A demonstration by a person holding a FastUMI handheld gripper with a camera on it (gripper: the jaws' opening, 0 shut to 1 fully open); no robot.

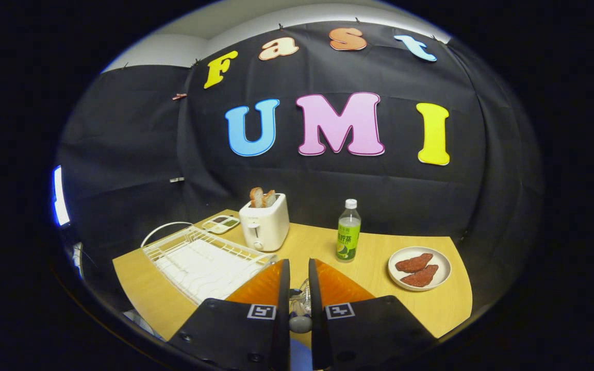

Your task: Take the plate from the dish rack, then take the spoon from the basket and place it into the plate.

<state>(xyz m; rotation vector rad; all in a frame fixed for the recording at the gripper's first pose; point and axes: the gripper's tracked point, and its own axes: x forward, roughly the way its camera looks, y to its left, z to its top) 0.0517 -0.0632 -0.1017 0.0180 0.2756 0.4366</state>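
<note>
Gripping a spoon (300,309) in a narrow gap, the jaws of the gripper (299,268) hang above the wooden counter (379,257). White dish rack (199,263) lies at 10 o'clock. Plate (419,268) holding two meat slices sits at 2 o'clock.

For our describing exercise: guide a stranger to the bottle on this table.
Start at the wooden table and find the white toaster holding bread slices. Just right of it, beyond the gripper with its nearly closed jaws, stands the bottle. It alone is tall, slim, white-capped and green-labelled.
</note>
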